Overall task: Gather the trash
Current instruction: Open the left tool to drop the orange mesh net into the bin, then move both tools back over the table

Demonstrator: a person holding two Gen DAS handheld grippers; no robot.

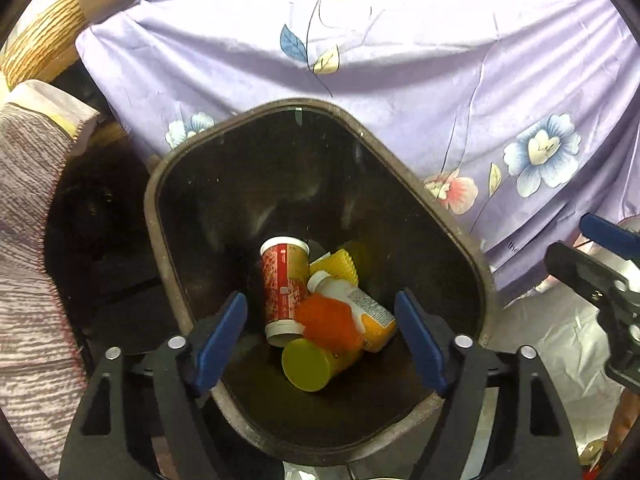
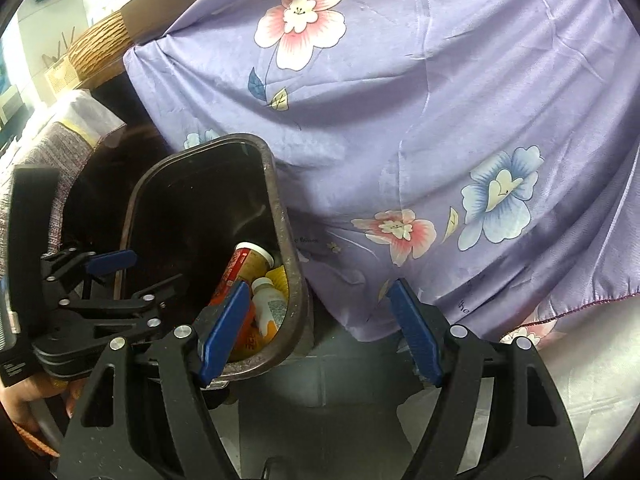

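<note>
A dark trash bin (image 1: 160,248) stands on the floor beside a table draped in a purple floral cloth (image 1: 400,80). Inside lie a red paper cup (image 1: 282,284), a white and orange bottle (image 1: 360,312), an orange foam net (image 1: 326,320), a yellow foam net (image 1: 336,266) and a yellow cup (image 1: 310,364). My left gripper (image 1: 322,344) is open and empty right above the bin's mouth. My right gripper (image 2: 320,332) is open and empty to the right of the bin (image 2: 298,280), over the floor. It also shows in the left wrist view (image 1: 592,256).
A striped fabric seat (image 1: 28,240) stands left of the bin. A woven basket (image 2: 100,48) sits on a ledge behind. Grey tiled floor (image 2: 340,372) lies under the right gripper. The cloth's hem hangs low at the right (image 2: 580,304).
</note>
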